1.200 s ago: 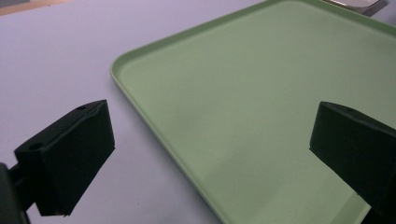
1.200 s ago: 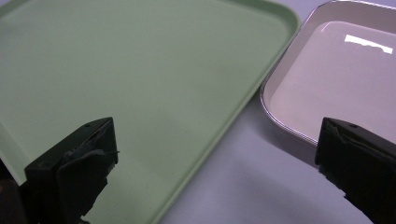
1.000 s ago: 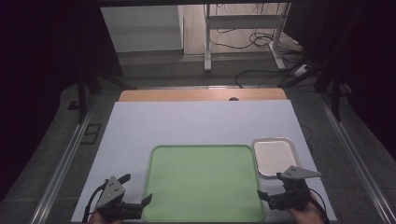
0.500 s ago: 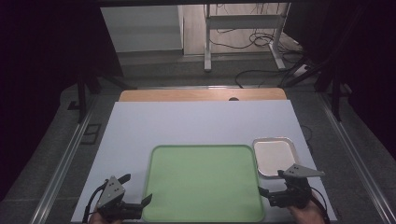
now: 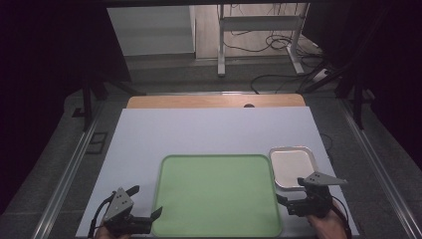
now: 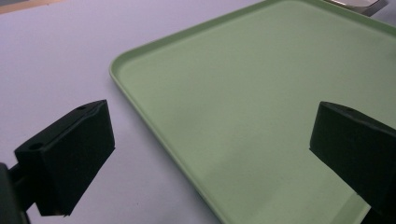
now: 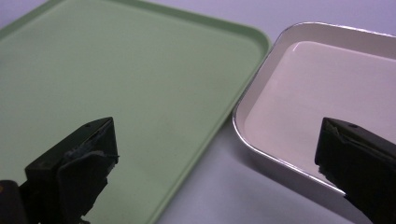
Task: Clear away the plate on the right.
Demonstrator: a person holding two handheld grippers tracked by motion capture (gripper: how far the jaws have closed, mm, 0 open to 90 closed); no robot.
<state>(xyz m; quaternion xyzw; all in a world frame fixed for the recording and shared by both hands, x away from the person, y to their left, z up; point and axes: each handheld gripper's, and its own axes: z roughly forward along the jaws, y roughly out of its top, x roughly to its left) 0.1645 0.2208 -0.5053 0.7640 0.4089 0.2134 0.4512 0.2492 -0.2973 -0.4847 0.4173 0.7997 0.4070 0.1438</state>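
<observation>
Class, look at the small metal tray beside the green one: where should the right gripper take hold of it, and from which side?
Grip the raised rim at the near left corner of the metal tray. It lies flat on the table, so only the thin upstanding rim offers a hold. The right gripper, jaws open, is probably best brought from the person's side, one jaw inside and one outside, clear of the green tray.
</observation>
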